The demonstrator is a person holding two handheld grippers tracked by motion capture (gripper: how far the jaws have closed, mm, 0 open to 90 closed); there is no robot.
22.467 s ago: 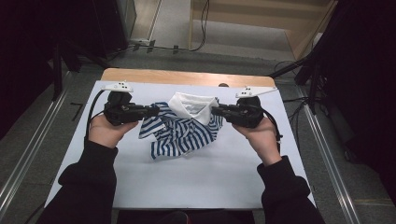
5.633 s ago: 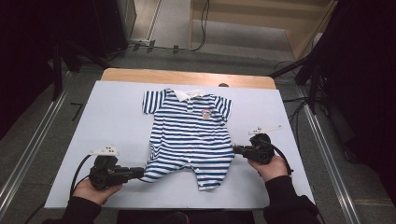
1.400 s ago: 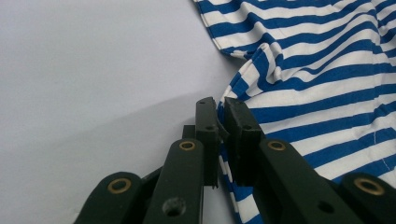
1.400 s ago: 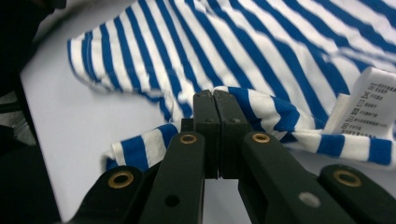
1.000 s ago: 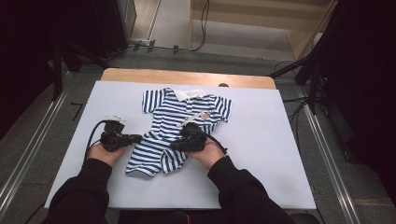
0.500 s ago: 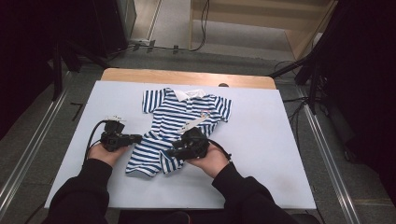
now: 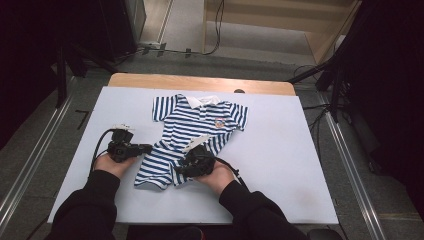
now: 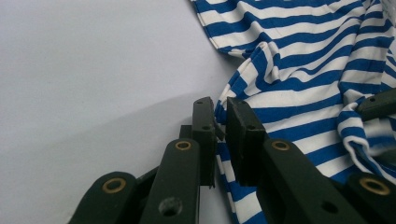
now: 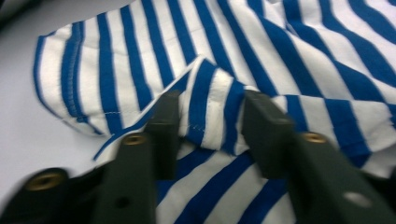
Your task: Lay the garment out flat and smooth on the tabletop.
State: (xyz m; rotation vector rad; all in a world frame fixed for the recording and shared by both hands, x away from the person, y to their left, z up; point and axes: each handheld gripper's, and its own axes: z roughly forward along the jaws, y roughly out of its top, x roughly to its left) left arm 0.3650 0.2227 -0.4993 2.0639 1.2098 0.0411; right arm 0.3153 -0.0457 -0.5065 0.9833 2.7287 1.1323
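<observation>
**High view: striped romper half folded on counter, both grippers at its near end**

Seen from above: white counter (image 7: 280,150), wide and pale, with a wooden strip along the far edge. Lying left of centre, blue-and-white striped romper (image 7: 192,137), collar at the far end, legs toward the near edge, its right lower part turned over onto the body. At the romper's left edge, left gripper (image 7: 145,148), jaws clenched on a pinch of the striped hem, narrow sliver of cloth showing between the pads (image 8: 243,135) in the left gripper view. At the romper's near right part, right gripper (image 7: 182,170), jaws just been closing, a raised fold of striped cloth (image 9: 210,107) standing between them in the right gripper view; whether the pads already press on it, cannot tell through the blur. Dark sleeves entering from the near edge.
</observation>
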